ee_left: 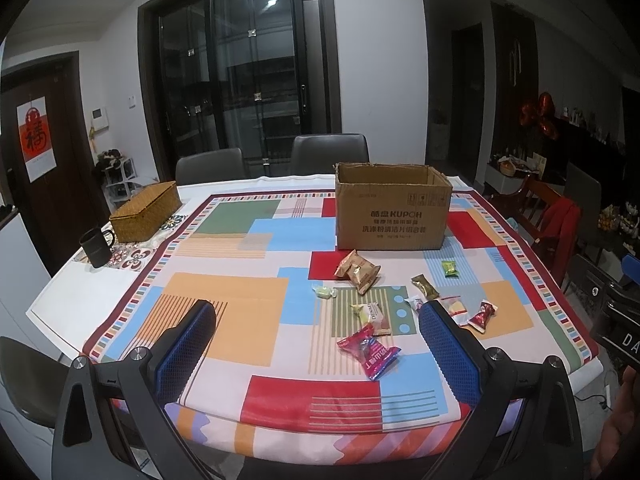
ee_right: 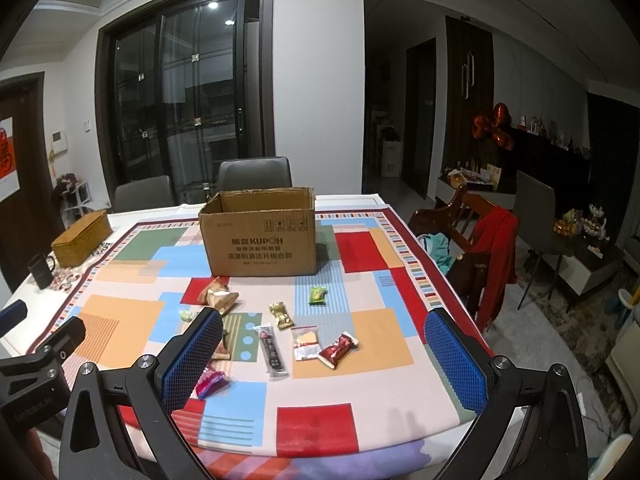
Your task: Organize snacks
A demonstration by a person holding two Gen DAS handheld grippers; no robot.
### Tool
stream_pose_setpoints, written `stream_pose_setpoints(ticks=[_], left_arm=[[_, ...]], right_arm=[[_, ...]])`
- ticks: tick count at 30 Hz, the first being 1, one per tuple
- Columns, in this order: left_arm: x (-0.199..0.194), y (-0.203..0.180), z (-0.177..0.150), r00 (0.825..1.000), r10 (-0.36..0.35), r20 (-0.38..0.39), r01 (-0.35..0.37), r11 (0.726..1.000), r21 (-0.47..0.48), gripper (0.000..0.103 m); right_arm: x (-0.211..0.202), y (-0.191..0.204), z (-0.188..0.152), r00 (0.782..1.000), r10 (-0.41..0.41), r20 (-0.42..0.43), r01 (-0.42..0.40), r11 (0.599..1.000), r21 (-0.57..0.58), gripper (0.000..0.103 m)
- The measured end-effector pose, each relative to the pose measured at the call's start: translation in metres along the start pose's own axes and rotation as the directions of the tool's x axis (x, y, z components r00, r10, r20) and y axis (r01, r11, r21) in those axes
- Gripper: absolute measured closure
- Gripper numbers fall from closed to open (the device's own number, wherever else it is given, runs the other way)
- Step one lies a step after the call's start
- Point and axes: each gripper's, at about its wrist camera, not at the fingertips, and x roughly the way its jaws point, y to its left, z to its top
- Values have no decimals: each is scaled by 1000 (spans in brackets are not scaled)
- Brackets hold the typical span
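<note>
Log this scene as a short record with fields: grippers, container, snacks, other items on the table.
left gripper: open, empty, above table's near edge
right gripper: open, empty
container: cardboard box, top open, upright on the tablecloth
snacks: loose wrapped packets in front of the box, none seen inside; among them a green packet, a pink packet
other items: woven box, black mug at far left

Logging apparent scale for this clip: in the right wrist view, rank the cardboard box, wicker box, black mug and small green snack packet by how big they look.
1. cardboard box
2. wicker box
3. black mug
4. green snack packet

The mug and the wicker box sit out at the fisheye edge, so their true sizes are unsure.
</note>
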Motion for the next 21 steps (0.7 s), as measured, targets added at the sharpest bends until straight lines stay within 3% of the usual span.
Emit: stream_pose_setpoints(ticks=[21], left_arm=[[0,-1,1,1000,-2,2,2,1000,-1,0]], right_arm=[[0,3,0,1000,-5,5,5,1000,-3,1]])
